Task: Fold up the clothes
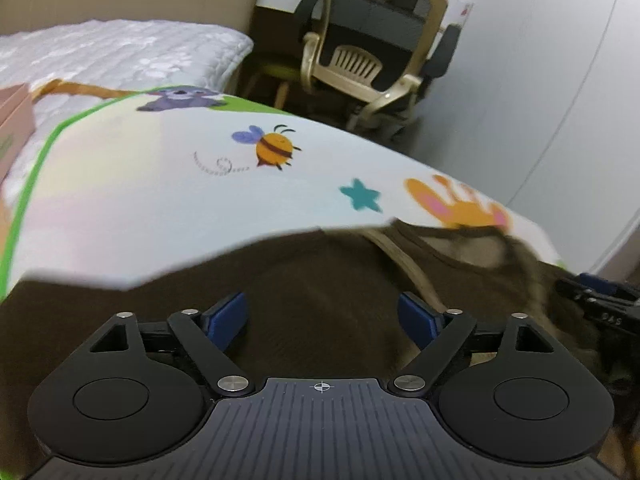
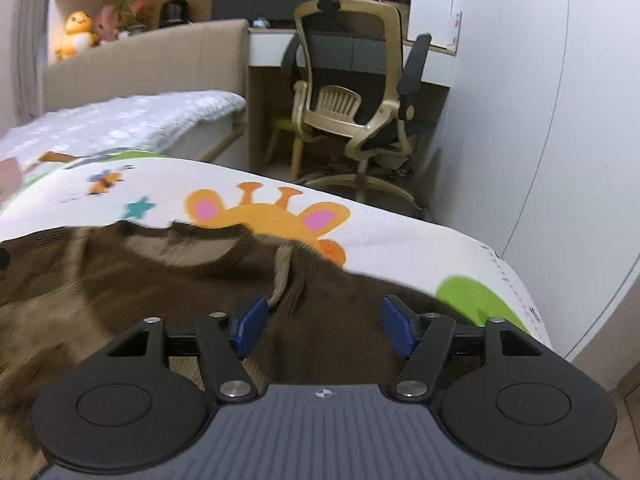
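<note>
- On the near part of the bed, over a white play mat printed with cartoon animals (image 1: 132, 200), a dark brown knitted garment (image 1: 320, 280) is spread, its neckline lying toward the mat's far edge.
- The left tool (image 1: 322, 316) is held above the brown fabric, blue pads apart, nothing clamped.
- The right tool (image 2: 322, 324) is likewise held apart over the garment near the mat's right edge; a tan strip lies just beside its left pad, untouched.
- The step in hand is judged to be re-gripping between folds.
- An edge or sleeve must next be pinched by each tool before the fabric is carried across.
</note>
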### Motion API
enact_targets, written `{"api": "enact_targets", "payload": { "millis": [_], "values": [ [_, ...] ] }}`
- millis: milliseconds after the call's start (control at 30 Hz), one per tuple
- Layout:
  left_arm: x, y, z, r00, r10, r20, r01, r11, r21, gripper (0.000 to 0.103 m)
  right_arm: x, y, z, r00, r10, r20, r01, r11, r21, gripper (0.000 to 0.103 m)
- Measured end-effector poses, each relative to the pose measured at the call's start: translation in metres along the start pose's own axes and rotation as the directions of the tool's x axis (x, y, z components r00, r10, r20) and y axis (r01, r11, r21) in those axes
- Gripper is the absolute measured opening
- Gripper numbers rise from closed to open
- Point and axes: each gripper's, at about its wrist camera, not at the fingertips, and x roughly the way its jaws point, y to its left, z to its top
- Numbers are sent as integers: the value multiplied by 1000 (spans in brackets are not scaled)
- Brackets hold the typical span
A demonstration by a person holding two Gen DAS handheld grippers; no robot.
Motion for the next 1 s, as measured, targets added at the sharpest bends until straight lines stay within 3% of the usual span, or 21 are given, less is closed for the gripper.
{"api": "enact_targets", "payload": {
  "millis": [133, 200, 300, 367, 433, 500, 533, 567, 600, 633, 667, 767, 833, 900, 1000],
  "values": [
    [-47, 17, -34, 994, -107, 10, 107, 986, -130, 93, -28, 6, -18, 999, 20, 30, -18, 999, -46, 72],
    [-60, 32, -47, 993, -122, 8, 120, 971, -208, 93, -34, 9, -25, 999, 37, 29, -36, 999, -35, 73],
    [-69, 59, -57, 999, -44, 29, 51, 945, -323, 91, -36, 13, -33, 999, 47, 25, -47, 999, -2, 73],
    [-73, 77, -60, 999, 5, 50, 16, 910, -414, 89, -37, 15, -39, 999, 45, 30, -45, 999, 9, 73],
    [-73, 91, -59, 996, 31, 81, 12, 875, -484, 85, -35, 18, -47, 999, 31, 40, -31, 1000, 1, 74],
    [-69, 96, -51, 994, 54, 99, 3, 865, -502, 83, -35, 19, -50, 999, 28, 44, -28, 1000, 0, 74],
    [-64, 93, -44, 991, 81, 104, -22, 878, -478, 81, -36, 19, -50, 998, 28, 53, -28, 1000, 4, 75],
    [-58, 90, -36, 988, 108, 110, -47, 890, -455, 73, -37, 17, -51, 997, 27, 67, -28, 1000, 11, 77],
    [-53, 87, -29, 984, 135, 116, -73, 900, -430, 55, -39, 16, -52, 997, 26, 76, -27, 999, 17, 77],
    [-48, 83, -22, 979, 164, 123, -103, 911, -399, 46, -40, 15, -53, 996, 24, 86, -26, 999, 24, 77],
    [-43, 76, -15, 971, 197, 134, -139, 926, -350, 27, -42, 14, -53, 995, 22, 95, -25, 999, 31, 77],
    [-33, 47, 4, 954, 235, 188, -190, 955, -227, 10, -45, 10, -55, 993, 22, 112, -27, 999, 47, 77],
    [-33, 12, 14, 948, 201, 247, -176, 977, -118, 8, -45, 8, -54, 993, 25, 113, -32, 998, 59, 77],
    [-36, -32, 15, 947, 115, 301, -133, 990, 39, 8, -45, 5, -54, 993, 28, 113, -37, 996, 76, 78],
    [-38, -93, 2, 951, -43, 306, -35, 969, 245, 9, -45, 1, -55, 993, 34, 115, -45, 994, 101, 80]
  ]
}}
